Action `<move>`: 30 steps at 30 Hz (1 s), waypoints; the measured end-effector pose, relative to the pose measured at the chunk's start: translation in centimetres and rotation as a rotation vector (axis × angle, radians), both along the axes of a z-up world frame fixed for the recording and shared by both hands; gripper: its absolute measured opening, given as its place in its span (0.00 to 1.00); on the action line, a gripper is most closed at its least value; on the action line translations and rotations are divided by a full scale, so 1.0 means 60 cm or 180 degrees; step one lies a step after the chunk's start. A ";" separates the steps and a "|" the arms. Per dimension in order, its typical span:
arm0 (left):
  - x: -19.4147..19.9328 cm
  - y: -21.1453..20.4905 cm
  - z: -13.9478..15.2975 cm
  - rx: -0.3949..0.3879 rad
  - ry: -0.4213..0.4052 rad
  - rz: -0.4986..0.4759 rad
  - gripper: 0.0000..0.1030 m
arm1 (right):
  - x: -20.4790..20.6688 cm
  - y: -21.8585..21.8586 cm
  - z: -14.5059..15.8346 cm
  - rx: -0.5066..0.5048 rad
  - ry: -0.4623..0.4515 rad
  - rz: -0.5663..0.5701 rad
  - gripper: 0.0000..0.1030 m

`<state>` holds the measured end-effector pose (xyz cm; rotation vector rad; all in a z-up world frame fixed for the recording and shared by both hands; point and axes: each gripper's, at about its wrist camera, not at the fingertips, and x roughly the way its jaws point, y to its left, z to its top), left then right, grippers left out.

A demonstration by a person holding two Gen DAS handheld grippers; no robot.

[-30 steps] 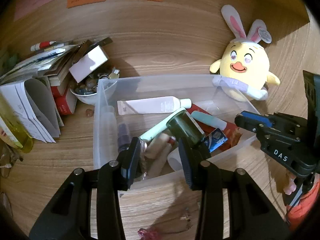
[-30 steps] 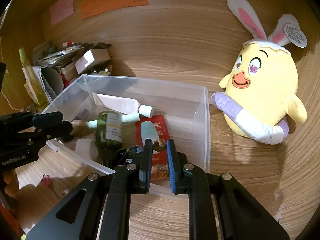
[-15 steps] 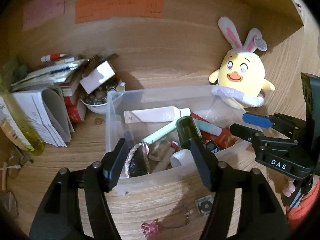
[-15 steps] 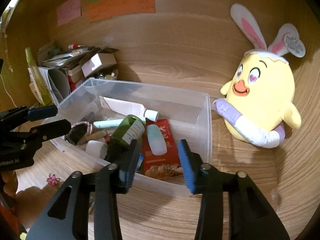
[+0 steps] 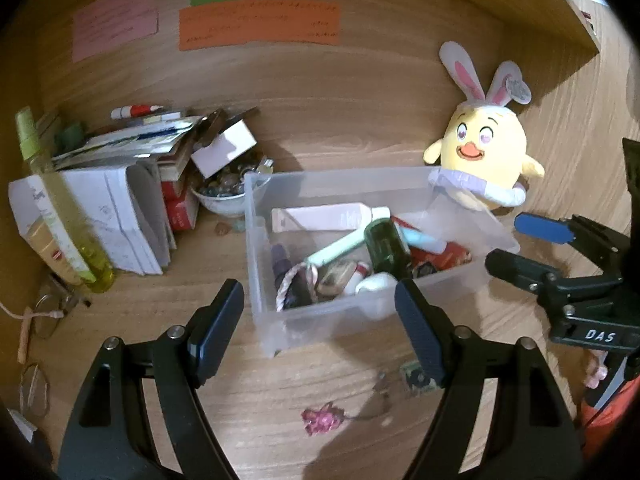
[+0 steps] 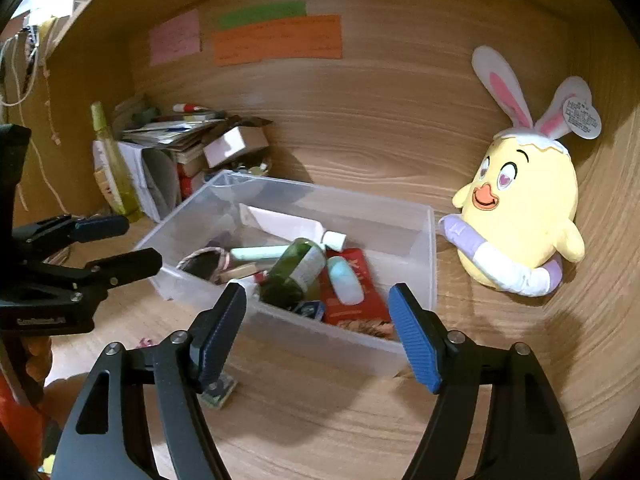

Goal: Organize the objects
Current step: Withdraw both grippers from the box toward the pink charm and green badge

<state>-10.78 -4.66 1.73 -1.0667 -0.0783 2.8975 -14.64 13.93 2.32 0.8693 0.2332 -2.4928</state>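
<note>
A clear plastic bin [image 5: 256,264] [image 6: 424,276] stands on the wooden desk. Inside lie a green bottle [image 5: 386,250] [image 6: 298,270], a white tube [image 5: 320,218] [image 6: 288,226], a mint tube [image 5: 334,248], a red packet [image 6: 352,300] and a braided ring [image 5: 290,286]. My left gripper [image 5: 320,326] is open and empty, held back from the bin's near wall. My right gripper [image 6: 318,332] is open and empty, in front of the bin's near right corner. On the desk in front lie a pink trinket [image 5: 322,420] and a small green square item [image 5: 416,378] [image 6: 218,392].
A yellow bunny-eared plush [image 5: 482,156] [image 6: 524,216] leans on the back wall at the right. At the left stand stacked papers and books [image 5: 116,200], a bowl of small items [image 5: 226,196] and a yellow-green bottle [image 5: 60,208]. Glasses [image 5: 48,312] lie at the left edge.
Both grippers have opened and pulled back from the bin. The green bottle, held upright by the right gripper a second ago, now lies tipped in the bin.
</note>
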 end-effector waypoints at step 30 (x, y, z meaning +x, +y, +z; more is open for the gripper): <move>0.063 -0.001 -0.126 0.0031 -0.0764 -0.0057 0.64 | 0.035 -0.068 -0.126 0.0185 -0.0660 0.0320 0.69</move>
